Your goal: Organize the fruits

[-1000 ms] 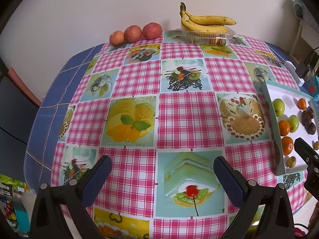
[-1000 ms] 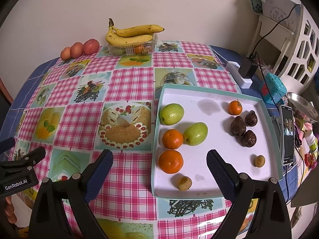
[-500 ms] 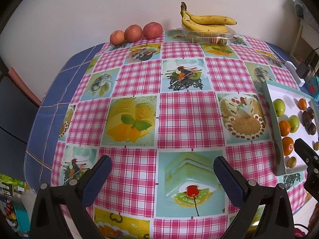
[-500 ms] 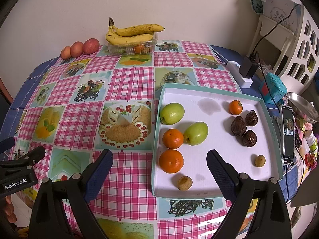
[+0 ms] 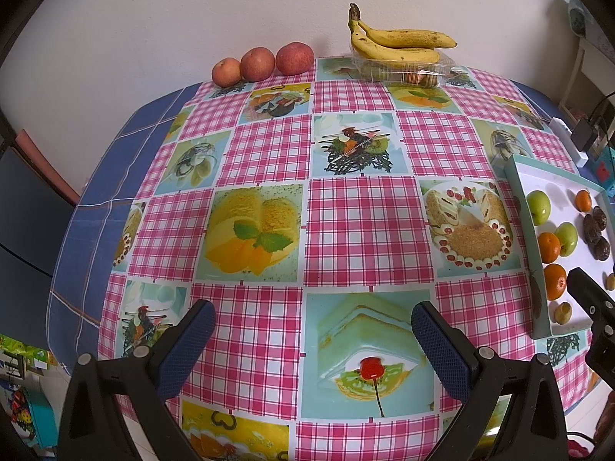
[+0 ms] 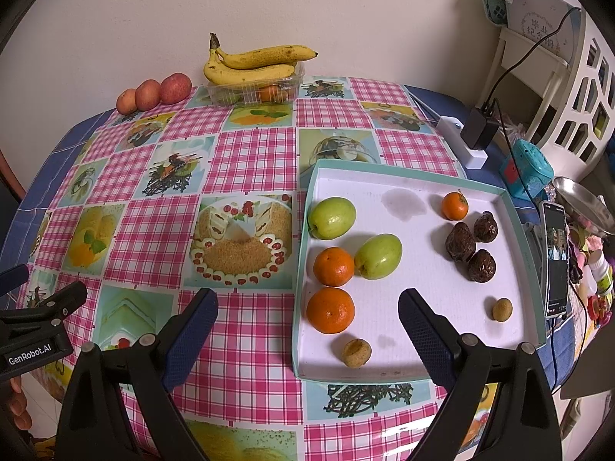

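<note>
Right claw [image 6: 307,322]: jaws spread wide, nothing between them; hangs above the near left corner of the tray [image 6: 388,373], one pad over cloth, the other over the tray floor.
Left claw [image 5: 311,334]: jaws wide apart, holding nothing; over bare tablecloth [image 5: 357,226], well apart from all fruit.
Nearest fruit: big orange [image 6: 330,310] between the right pads and just ahead; small brown fruit [image 6: 356,352] near it, by the front wall.
Further in tray: second orange [image 6: 333,266] touching a green fruit [image 6: 378,256]; another green fruit [image 6: 331,218] behind; small orange [image 6: 454,206], three dark wrinkled fruits [image 6: 460,241] and a lone brown one [image 6: 502,309] on the right side.
Far edge: three apples [image 6: 153,94] and bananas [image 6: 253,63] on a clear tub [image 6: 255,90], by the wall.
Risk, rolling: round fruit on a smooth floor; a pad that lands off-centre would likely nudge the big orange into its neighbours.
Risk, tray wall: left pad sits outside the wall; a straight descent could catch the rim and shift the tray.
Risk, clutter: phone [image 6: 555,259] and cables lie just beside the right wall; a pushed tray could knock them.
</note>
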{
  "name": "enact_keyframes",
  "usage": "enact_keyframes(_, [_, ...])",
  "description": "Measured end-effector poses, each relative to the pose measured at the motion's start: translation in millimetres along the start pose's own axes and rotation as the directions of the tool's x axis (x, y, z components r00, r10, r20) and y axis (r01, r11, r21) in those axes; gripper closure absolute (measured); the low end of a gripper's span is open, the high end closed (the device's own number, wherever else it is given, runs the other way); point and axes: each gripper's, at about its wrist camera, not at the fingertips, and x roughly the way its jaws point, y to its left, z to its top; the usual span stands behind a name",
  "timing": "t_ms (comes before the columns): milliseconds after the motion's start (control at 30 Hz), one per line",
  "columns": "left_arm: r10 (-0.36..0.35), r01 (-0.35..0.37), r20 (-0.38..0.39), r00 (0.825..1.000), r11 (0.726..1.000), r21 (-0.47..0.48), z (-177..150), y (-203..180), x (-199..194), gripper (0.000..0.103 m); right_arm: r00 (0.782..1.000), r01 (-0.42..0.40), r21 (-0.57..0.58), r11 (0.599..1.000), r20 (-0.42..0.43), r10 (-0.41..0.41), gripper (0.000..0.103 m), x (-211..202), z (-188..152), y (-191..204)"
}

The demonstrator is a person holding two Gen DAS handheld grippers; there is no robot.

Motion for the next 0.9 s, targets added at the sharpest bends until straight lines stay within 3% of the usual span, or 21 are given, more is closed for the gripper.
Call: enact_keyframes(900, [0.002,-0.002,-0.004,1.000,1.000,-0.006,-0.9,1.7,1.3,0.000,1.000,-0.002,0.001,1.000,-0.006,0.002,0.008,2.2,-1.6,-0.5])
